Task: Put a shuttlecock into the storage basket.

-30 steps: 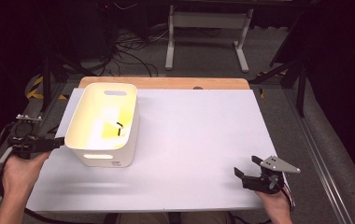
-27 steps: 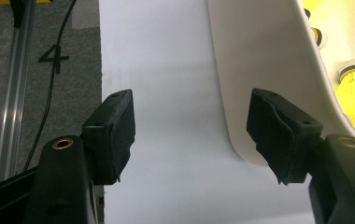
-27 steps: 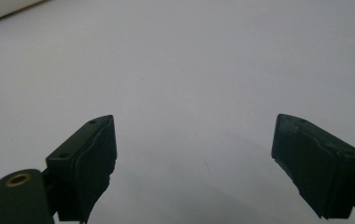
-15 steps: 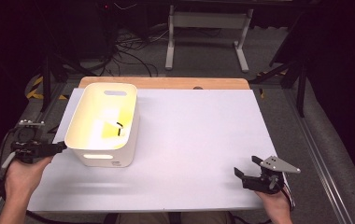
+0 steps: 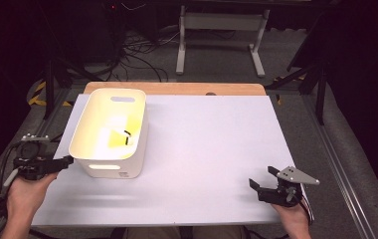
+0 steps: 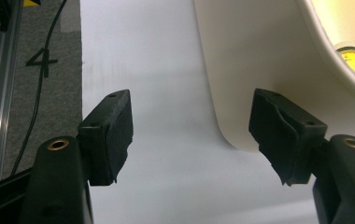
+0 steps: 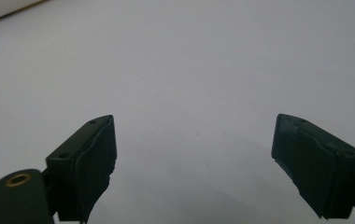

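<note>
While your left gripper [image 5: 67, 162] hovers spread just left of the bin [image 5: 108, 134], your right gripper [image 5: 261, 185] rests spread, well right of it.

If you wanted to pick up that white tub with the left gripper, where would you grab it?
Probably the tub's near left rim, coming in from its left side. The wall is thin and curves outward at the top, so one jaw could go inside and one outside. The left gripper waits beside that corner, jaws open.
</note>
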`<state>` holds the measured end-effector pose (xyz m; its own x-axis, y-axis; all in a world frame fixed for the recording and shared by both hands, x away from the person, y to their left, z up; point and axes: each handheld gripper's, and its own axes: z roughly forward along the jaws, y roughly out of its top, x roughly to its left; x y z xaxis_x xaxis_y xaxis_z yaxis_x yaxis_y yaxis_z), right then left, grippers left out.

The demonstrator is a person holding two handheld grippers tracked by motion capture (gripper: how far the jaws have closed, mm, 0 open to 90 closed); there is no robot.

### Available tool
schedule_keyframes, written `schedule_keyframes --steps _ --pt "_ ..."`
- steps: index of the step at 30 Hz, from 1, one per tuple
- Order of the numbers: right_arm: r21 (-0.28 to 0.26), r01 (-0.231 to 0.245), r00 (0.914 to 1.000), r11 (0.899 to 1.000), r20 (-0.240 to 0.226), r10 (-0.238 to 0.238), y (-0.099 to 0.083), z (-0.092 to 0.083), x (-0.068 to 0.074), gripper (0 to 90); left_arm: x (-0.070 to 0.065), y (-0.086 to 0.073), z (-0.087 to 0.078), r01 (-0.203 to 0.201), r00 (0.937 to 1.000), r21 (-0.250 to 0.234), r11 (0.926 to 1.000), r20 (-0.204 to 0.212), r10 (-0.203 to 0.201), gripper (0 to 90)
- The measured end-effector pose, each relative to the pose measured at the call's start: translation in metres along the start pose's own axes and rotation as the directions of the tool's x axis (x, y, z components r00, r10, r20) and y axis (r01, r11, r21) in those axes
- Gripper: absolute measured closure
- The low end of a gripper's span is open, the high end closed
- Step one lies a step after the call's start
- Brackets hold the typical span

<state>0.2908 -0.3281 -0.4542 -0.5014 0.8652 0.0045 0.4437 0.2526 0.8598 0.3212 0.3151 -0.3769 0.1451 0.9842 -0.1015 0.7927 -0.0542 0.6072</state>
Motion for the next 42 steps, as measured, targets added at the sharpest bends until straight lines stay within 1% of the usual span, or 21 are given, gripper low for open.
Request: schedule_keyframes --steps 4,5,7,10,13,14,17,19,21,29,30,32,33,37,39,42 --pt "0.0 0.001 1.0 1.0 0.0 -0.001 0.0 0.0 0.0 14.8 0.0 -0.003 0.0 -0.005 1.0 -0.001 1.0 0.003 0.005 31.1" --pt "0.0 0.001 1.0 1.0 0.0 -0.001 0.0 0.0 0.0 14.7 -0.001 -0.003 0.0 -0.001 1.0 -0.002 1.0 0.002 0.001 31.1" --pt "0.0 0.0 1.0 1.0 0.0 0.0 0.0 0.0 0.0 14.8 -0.001 -0.005 0.0 -0.01 0.9999 -0.002 0.9999 0.002 0.01 31.1" --pt "0.0 0.0 1.0 1.0 0.0 0.0 0.0 0.0 0.0 14.8 -0.002 -0.007 0.0 -0.014 0.9999 -0.003 0.9999 0.004 0.014 31.2" --pt "0.0 0.001 1.0 1.0 0.0 -0.001 0.0 0.0 0.0 14.8 -0.003 -0.009 0.0 -0.012 0.9999 -0.005 0.9999 0.008 0.012 31.1" --pt "0.0 0.001 1.0 1.0 0.0 -0.001 0.0 0.0 0.0 14.8 -0.002 -0.011 0.001 -0.013 0.9997 -0.002 0.9999 0.021 0.013 31.0" --pt "0.001 0.002 1.0 1.0 0.001 -0.002 0.0 0.0 0.0 14.8 -0.001 -0.013 0.001 -0.004 0.9992 0.002 1.0 0.04 0.004 30.7" --pt "-0.001 0.002 1.0 1.0 0.001 -0.002 0.0 0.0 0.0 14.8 -0.002 -0.016 0.002 -0.005 0.9994 -0.003 1.0 0.035 0.005 30.5" --pt "0.001 0.001 1.0 1.0 0.001 -0.001 0.0 0.0 0.0 14.8 -0.003 -0.016 0.002 -0.009 0.9992 -0.002 1.0 0.038 0.009 30.3" --pt "0.002 0.002 1.0 1.0 0.002 -0.002 0.0 0.0 0.0 14.8 -0.007 -0.024 0.004 -0.014 0.9989 -0.015 0.9998 0.045 0.014 29.3" --pt "0.002 0.002 1.0 1.0 0.002 -0.002 0.0 0.0 0.0 14.8 -0.007 -0.024 0.004 -0.022 0.9989 -0.011 0.9997 0.04 0.023 29.2" --pt "0.001 0.003 1.0 1.0 0.001 -0.003 0.0 0.0 0.0 14.7 -0.009 -0.026 0.005 -0.019 0.9986 -0.018 0.9997 0.048 0.02 28.9" --pt "0.001 0.002 1.0 1.0 0.001 -0.002 0.0 0.0 0.0 14.8 -0.01 -0.027 0.004 -0.02 0.9989 -0.02 0.9996 0.042 0.021 28.8" --pt "0.0 0.002 1.0 1.0 0.001 -0.002 0.0 0.0 0.001 14.8 -0.013 -0.03 0.005 -0.032 0.9979 -0.024 0.9992 0.055 0.034 28.6" --pt "0.001 0.001 1.0 1.0 0.0 -0.001 0.0 0.0 0.001 14.8 -0.014 -0.031 0.005 -0.03 0.9976 -0.022 0.9993 0.061 0.031 28.1" --pt "0.0 0.002 1.0 1.0 -0.001 -0.002 0.0 0.0 0.001 14.8 -0.016 -0.033 0.005 -0.039 0.9974 -0.028 0.9988 0.06 0.04 27.8"
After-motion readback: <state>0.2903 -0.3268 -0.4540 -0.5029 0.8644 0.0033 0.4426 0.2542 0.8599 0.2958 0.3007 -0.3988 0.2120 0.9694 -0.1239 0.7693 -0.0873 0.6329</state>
